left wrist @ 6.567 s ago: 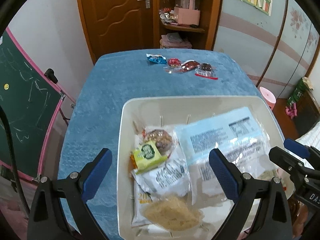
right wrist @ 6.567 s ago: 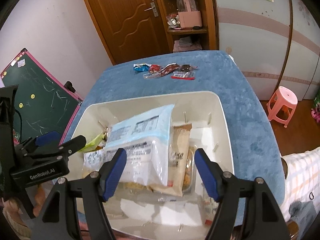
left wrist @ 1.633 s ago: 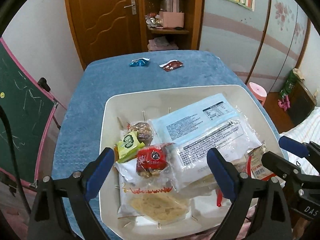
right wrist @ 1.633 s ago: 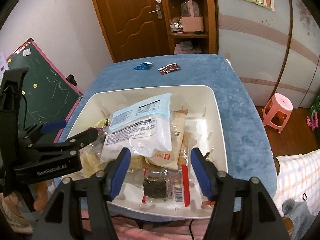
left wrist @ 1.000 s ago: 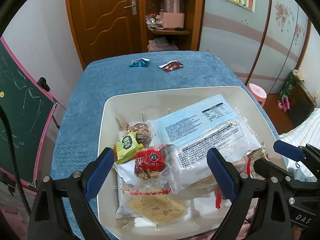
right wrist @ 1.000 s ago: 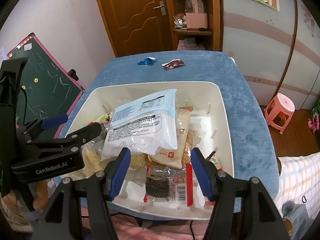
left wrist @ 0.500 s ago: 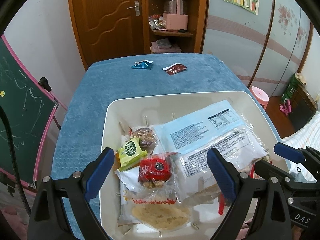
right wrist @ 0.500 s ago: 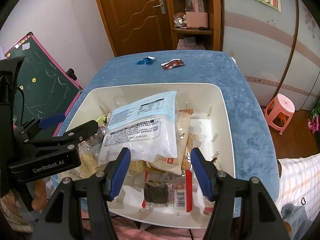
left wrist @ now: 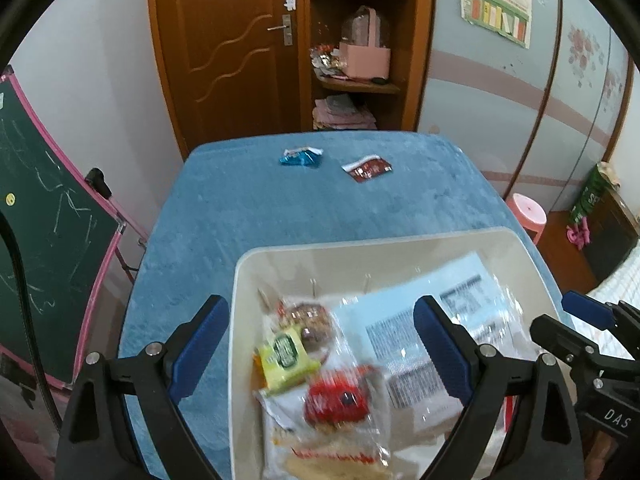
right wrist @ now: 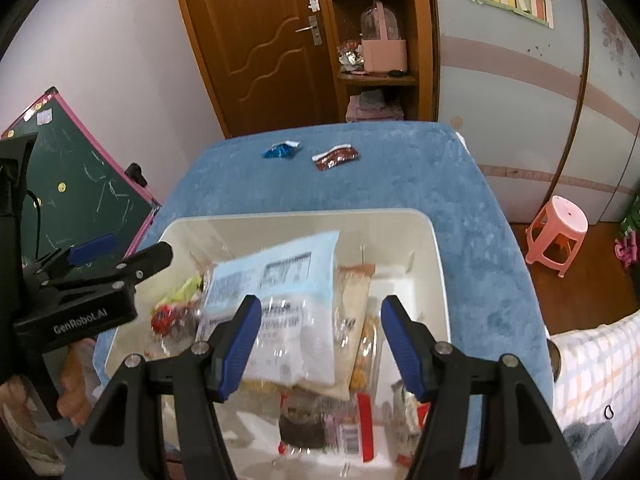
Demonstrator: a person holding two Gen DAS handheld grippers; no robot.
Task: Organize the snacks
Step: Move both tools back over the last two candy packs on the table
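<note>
A white tray (left wrist: 240,272) (right wrist: 436,248) on the blue table holds several snacks: a large pale blue and clear bag (left wrist: 452,292) (right wrist: 288,280), a green packet (left wrist: 286,356) and a red packet (left wrist: 340,396). Two wrappers lie at the table's far end, a blue wrapper (left wrist: 301,157) (right wrist: 281,151) and a dark red wrapper (left wrist: 369,168) (right wrist: 336,157). My left gripper (left wrist: 320,320) hovers open over the tray's left side, holding nothing. My right gripper (right wrist: 322,312) is open and empty above the tray's near middle.
A green chalkboard (left wrist: 44,224) with a pink frame leans at the table's left. A pink stool (right wrist: 558,228) stands on the floor to the right. A wooden door and a shelf (left wrist: 356,84) stand behind the table. Plaid cloth (right wrist: 592,364) lies at the near right.
Both grippers have moved forward over the tray, which sits lower in both views. Since the oldest frames, fewer wrappers lie at the far end and a red packet has appeared in the tray.
</note>
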